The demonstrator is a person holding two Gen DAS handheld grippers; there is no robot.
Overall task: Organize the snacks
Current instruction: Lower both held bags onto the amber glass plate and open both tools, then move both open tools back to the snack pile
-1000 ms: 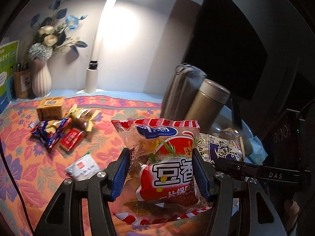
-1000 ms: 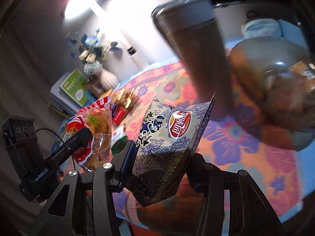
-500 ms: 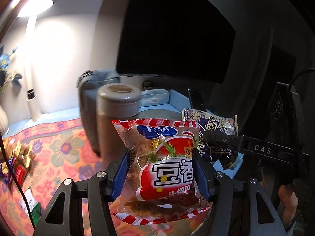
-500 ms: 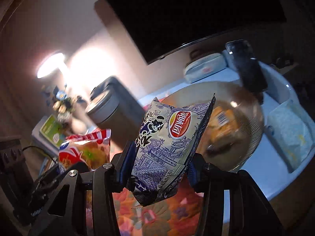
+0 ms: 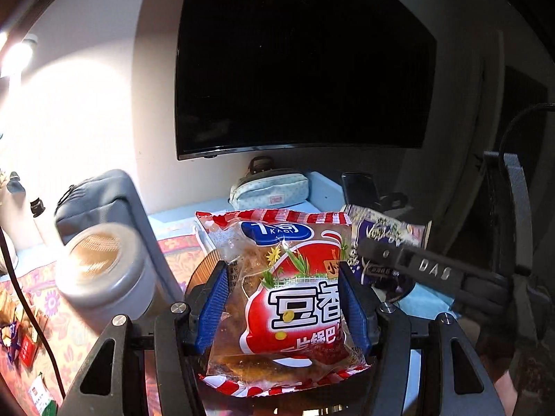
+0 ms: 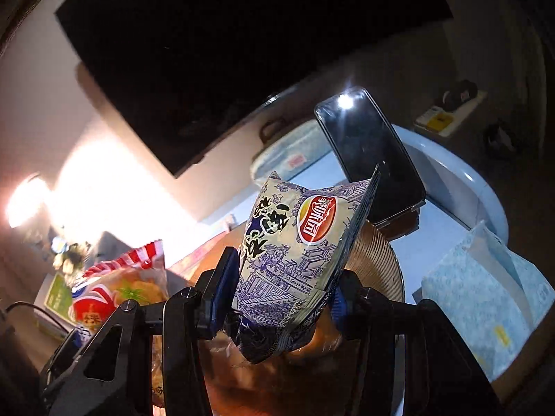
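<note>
I have the red snack bag (image 5: 288,298) pinched upright in my left gripper (image 5: 282,306), its jaws pressing both edges. My right gripper (image 6: 282,294) squeezes the blue-patterned chip bag (image 6: 298,249) (tilted) above a brown glass bowl (image 6: 378,253), near a phone (image 6: 371,152).

A lamp (image 5: 15,57) at far left blows out the wall while the right side stays dim, edges bow fisheye-style, and the near canister (image 5: 104,270) looks motion-blurred, perhaps.
</note>
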